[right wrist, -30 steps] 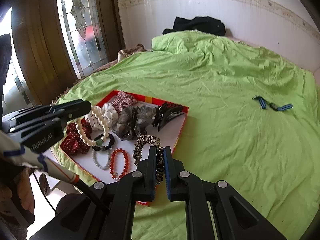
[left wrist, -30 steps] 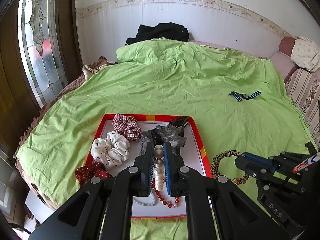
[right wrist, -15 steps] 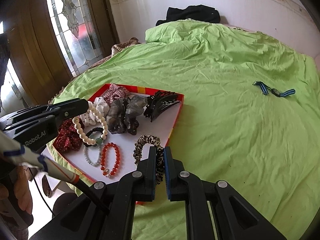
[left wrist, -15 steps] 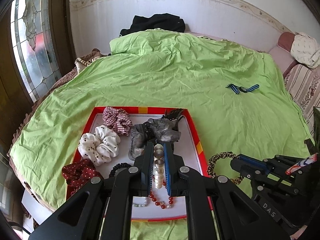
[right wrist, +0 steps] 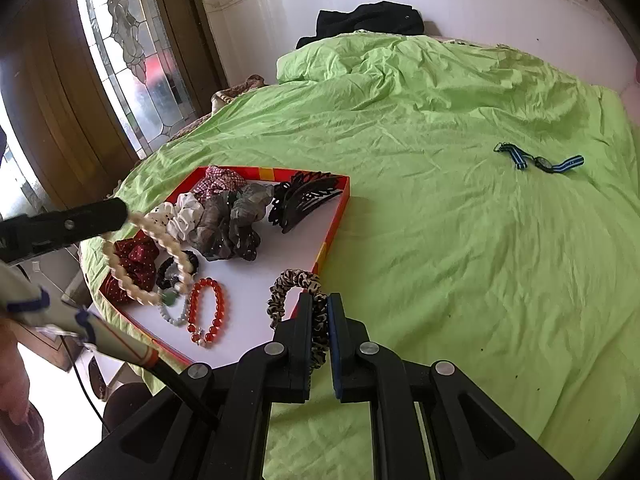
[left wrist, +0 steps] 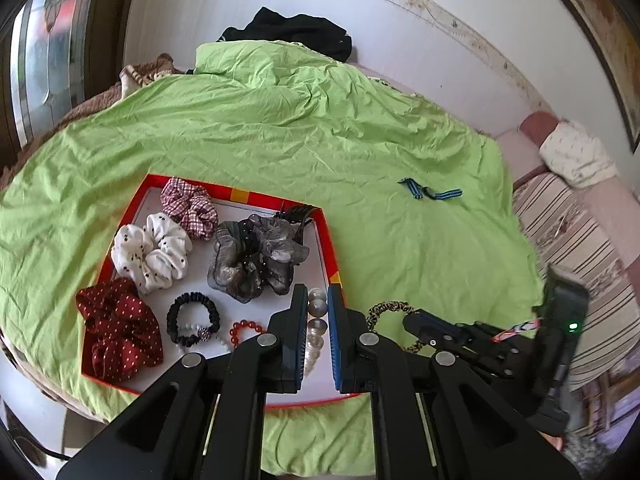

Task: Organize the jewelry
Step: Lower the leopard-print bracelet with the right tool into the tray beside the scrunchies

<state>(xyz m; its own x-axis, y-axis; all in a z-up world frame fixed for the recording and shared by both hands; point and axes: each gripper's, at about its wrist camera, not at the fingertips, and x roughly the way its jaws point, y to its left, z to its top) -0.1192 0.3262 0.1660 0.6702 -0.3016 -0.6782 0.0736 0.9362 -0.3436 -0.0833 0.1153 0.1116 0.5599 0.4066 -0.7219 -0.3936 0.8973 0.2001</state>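
Note:
A red-rimmed white tray (left wrist: pixel 325 248) lies on the green bed. It holds several scrunchies, a black claw clip (right wrist: pixel 304 200), a red bead bracelet (right wrist: pixel 206 310) and a pale bead bracelet. My left gripper (left wrist: pixel 318 304) is shut on a pearl necklace (left wrist: pixel 316 320), which hangs over the tray in the right wrist view (right wrist: pixel 160 256). My right gripper (right wrist: pixel 320 304) is shut on a leopard-print scrunchie (right wrist: pixel 298 284) at the tray's right edge; it also shows in the left wrist view (left wrist: pixel 386 308).
A blue striped watch strap (right wrist: pixel 540 160) lies on the green bedspread (right wrist: pixel 460 240) to the far right. Black clothing (left wrist: pixel 288 32) lies by the wall. A stained-glass door (right wrist: pixel 128 52) stands at the left, a striped sofa (left wrist: pixel 580 232) at the right.
Both grippers have shifted over the tray, still holding their items. The pearl necklace swings lower over the tray's left part.

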